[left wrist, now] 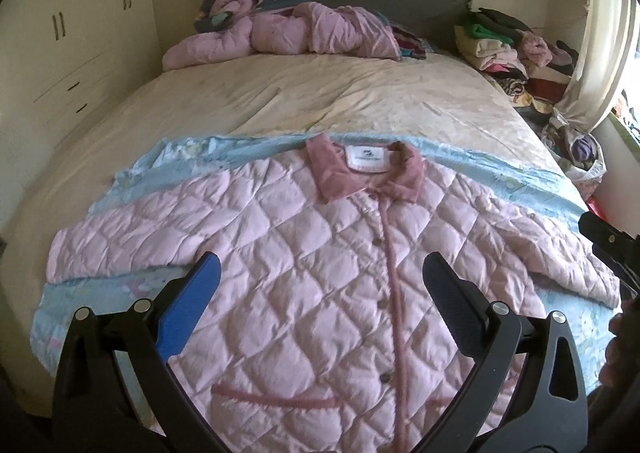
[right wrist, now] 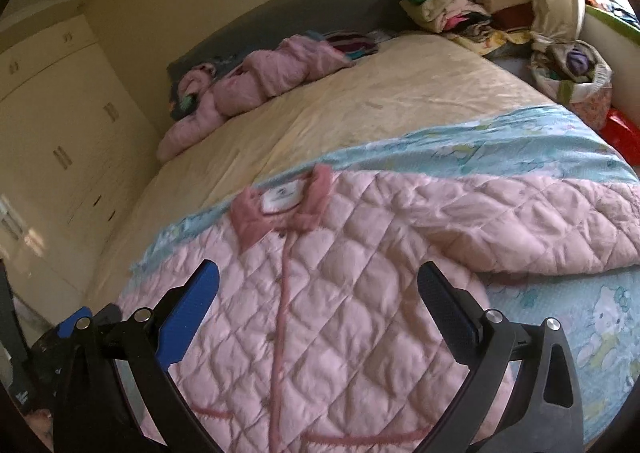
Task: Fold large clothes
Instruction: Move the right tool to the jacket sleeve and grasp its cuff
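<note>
A: How does the quilted jacket [left wrist: 320,273] look?

B: Pale pink, diamond-stitched, spread flat and buttoned; the left-hand sleeve [left wrist: 120,237] reaches toward 9 o'clock, the darker pink collar [left wrist: 364,169] sits at 12 with a white label inside, the other sleeve [left wrist: 560,253] runs toward 3; a pocket trim shows low on the front.

A: Where does it lie?

B: On a light blue printed blanket [left wrist: 100,293] across the near end of the bed [left wrist: 300,93].

A: And the fingers?

B: The left gripper [left wrist: 320,285] hangs over the jacket front, fingers wide apart, holding nothing; the right gripper [right wrist: 318,289] likewise, fingers spread, empty.
</note>
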Demonstrator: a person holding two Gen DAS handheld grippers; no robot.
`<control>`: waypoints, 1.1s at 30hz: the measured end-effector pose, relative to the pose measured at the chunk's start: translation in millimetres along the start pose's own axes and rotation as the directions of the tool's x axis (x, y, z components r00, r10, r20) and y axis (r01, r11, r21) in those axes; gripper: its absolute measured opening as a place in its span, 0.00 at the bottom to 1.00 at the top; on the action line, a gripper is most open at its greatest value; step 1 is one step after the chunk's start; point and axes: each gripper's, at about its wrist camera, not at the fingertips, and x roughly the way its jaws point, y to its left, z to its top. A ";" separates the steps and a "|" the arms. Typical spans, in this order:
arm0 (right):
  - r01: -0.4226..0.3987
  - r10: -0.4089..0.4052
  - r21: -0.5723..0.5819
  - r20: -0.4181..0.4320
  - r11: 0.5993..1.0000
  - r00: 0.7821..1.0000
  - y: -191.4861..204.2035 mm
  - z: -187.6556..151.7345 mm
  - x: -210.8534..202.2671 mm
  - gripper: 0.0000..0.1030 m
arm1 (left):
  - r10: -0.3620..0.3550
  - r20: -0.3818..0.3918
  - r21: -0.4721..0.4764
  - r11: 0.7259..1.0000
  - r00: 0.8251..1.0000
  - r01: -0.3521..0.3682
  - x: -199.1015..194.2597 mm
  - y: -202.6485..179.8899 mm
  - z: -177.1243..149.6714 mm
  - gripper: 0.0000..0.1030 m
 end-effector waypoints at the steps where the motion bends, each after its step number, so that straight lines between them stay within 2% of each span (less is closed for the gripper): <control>1: 0.012 -0.012 0.009 0.011 1.000 1.000 -4.4 5.3 0.5 0.96 | -0.003 0.001 0.006 1.000 1.000 0.003 3.0 -4.3 4.1 0.92; 8: 0.159 -0.165 0.083 0.067 0.984 0.984 -54.9 26.6 15.7 0.96 | -0.017 -0.008 0.029 0.999 1.000 0.018 26.9 -29.6 20.3 0.92; 17: 0.266 -0.284 0.241 0.039 0.933 0.958 -135.2 27.7 31.1 0.96 | -0.054 -0.043 0.037 0.998 0.998 0.055 62.8 -51.9 23.3 0.92; 25: 0.355 -0.387 0.382 0.007 0.853 0.922 -206.7 19.1 37.9 0.96 | -0.033 -0.101 0.042 0.998 0.994 0.038 95.6 -59.2 14.2 0.92; 33: 0.436 -0.480 0.527 -0.061 0.730 0.875 -284.5 -1.5 39.4 0.96 | -0.049 -0.144 0.054 0.997 0.988 0.057 120.4 -71.6 -3.2 0.92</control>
